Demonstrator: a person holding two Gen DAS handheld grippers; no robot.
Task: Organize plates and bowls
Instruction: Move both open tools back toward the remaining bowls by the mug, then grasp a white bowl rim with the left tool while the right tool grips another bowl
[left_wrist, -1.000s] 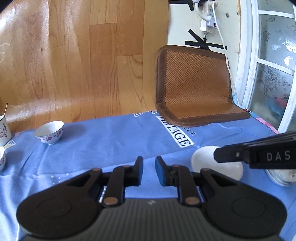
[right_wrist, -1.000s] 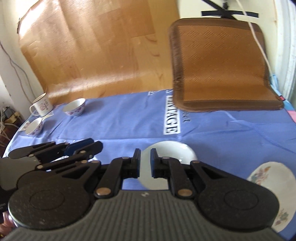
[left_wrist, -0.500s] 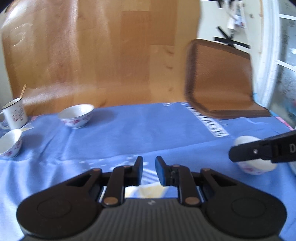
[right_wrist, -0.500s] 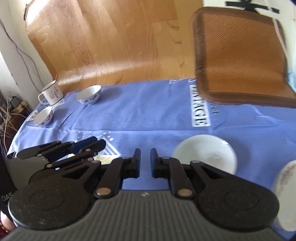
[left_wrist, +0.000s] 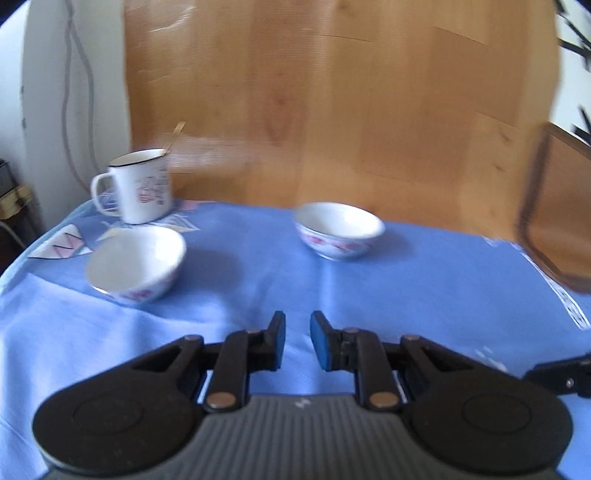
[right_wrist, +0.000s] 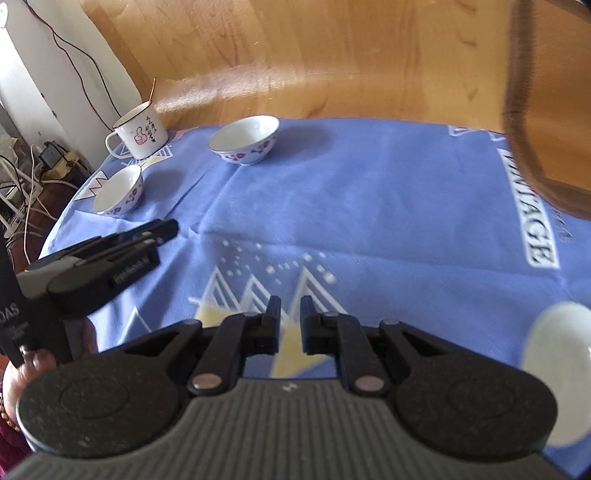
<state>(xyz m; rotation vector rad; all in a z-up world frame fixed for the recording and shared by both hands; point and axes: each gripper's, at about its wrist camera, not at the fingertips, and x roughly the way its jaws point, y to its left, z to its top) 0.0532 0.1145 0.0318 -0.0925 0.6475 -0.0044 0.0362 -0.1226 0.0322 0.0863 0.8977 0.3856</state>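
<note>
Left wrist view: left gripper (left_wrist: 297, 341) and right gripper (right_wrist: 290, 325), fingers nearly closed, empty. Risk: approaching so, they may knock the near bowl (left_wrist: 136, 264) off the tabletop (left_wrist: 424, 280) edge.

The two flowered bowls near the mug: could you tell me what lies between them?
Only bare blue cloth lies between the left bowl and the right bowl; both wrist views show it.

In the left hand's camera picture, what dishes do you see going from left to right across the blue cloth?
Mug with a stick in it → nearer bowl → farther bowl. The mug and the nearer bowl overlap a little sideways; the mug starts slightly further left.
</note>
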